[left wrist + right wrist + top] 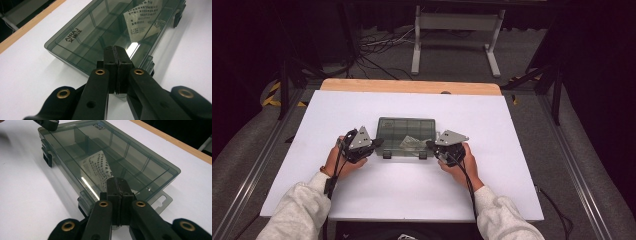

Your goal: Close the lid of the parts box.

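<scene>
step: lining up on the closed box (406,136), mid tabotop? nope, mid tabletop (362,200) | left hand-held gripper (378,142) and right hand-held gripper (430,144): jaws pinched together, holding nothing, at its near corners | next: probably pop the front latches (387,154), needs opened jaws or a nudge

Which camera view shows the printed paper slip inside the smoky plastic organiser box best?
The left gripper view: the paper slip lies close under the lid, print fairly sharp. The right gripper view shows it curled and partly behind the jaws. The high view shows it as a small pale patch.
</scene>
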Motion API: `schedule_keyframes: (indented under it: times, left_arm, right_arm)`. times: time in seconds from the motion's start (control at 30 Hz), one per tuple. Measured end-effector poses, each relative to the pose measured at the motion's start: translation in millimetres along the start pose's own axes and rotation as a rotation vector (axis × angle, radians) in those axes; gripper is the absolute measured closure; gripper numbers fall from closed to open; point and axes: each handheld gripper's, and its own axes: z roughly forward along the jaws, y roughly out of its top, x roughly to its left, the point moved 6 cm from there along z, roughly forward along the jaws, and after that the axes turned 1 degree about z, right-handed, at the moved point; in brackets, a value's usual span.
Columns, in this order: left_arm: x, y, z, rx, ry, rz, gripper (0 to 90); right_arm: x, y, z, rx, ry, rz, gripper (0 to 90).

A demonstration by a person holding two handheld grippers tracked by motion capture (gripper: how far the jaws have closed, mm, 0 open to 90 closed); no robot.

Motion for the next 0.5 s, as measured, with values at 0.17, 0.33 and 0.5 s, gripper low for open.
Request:
schedule_keyframes:
  times: [0.17,0.33,0.5]
  left_arm:
    - [-0.3,0.9,0.2,-0.001,0.003,0.010,88.4]
    - [-0.4,1.6,-0.4,-0.004,0.006,0.009,88.2]
    - [-0.6,3.8,-2.3,-0.017,0.011,0.014,87.5]
  right_arm:
    - [0.8,0.6,-0.7,0.000,0.003,-0.002,90.0]
    - [1.3,1.1,-0.7,-0.001,0.002,-0.004,89.7]
    - [1.6,4.1,-3.1,-0.017,0.007,-0.004,88.5]
